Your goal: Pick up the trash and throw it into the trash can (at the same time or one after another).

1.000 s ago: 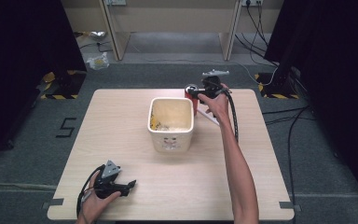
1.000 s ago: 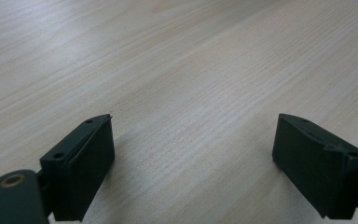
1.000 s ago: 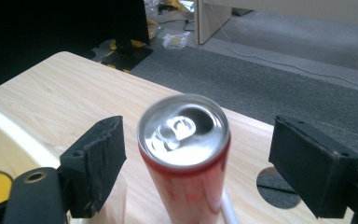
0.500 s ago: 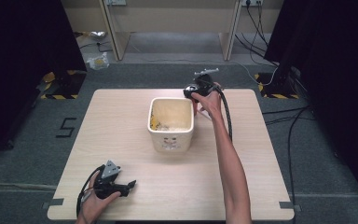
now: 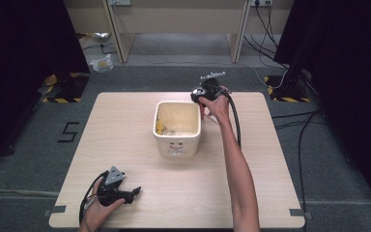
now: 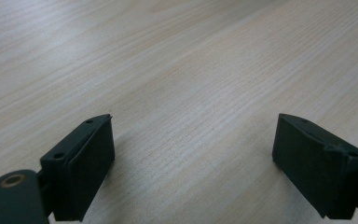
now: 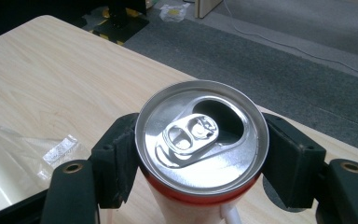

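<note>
Two black jaws of the right gripper (image 7: 200,163) have just been closing and now press the sides of a red can (image 7: 201,140) (round aluminium top, tab opened), frame centre. Left gripper (image 6: 193,163) gapes wide over bare wood-grain table (image 6: 191,70), lower frame.

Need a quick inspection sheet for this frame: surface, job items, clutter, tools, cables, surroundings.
Surface: pale wooden table, bare around the left tool.
Job's things: opened drink can, red below its silver top, standing upright beside the white bin, which holds scraps.
Clutter: clear plastic wrap on the table left of the can in the right gripper view.
Grippers: right tool, jaws on both sides of the can, just been closing, pads at its wall; left tool open over bare wood.
Cables: black cable trailing along the right forearm; more on the floor at right.
Surroundings: grey carpet, a "5" mark, hazard-striped bases, crumpled wrapper behind.
</note>
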Demonstrator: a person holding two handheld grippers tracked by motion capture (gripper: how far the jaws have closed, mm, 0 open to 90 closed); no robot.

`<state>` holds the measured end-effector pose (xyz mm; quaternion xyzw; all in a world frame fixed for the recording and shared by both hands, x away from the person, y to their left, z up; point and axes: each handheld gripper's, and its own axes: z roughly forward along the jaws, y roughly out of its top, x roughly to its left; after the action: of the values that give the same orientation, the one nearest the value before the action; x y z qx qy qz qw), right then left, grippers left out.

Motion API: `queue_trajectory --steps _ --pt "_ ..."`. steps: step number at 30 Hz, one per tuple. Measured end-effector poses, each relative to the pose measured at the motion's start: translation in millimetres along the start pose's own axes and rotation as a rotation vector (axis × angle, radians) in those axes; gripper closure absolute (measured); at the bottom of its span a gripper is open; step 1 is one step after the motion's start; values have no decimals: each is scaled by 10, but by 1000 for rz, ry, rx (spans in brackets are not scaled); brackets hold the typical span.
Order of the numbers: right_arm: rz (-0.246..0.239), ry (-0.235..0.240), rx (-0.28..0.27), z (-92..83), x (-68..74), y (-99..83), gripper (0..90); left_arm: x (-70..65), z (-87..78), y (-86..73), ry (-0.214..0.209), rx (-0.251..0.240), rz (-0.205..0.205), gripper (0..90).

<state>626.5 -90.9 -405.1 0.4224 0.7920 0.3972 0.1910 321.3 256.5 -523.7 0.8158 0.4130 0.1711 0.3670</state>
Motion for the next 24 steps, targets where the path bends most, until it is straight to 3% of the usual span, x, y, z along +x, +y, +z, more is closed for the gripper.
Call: queue_trajectory --steps 11,24 --pt "-19 -15 -13 -82 -22 -7 338 0 -2 -3 0 0 2 121" --pt "-2 -16 -80 -500 -94 107 339 1 -2 -2 1 0 4 121"
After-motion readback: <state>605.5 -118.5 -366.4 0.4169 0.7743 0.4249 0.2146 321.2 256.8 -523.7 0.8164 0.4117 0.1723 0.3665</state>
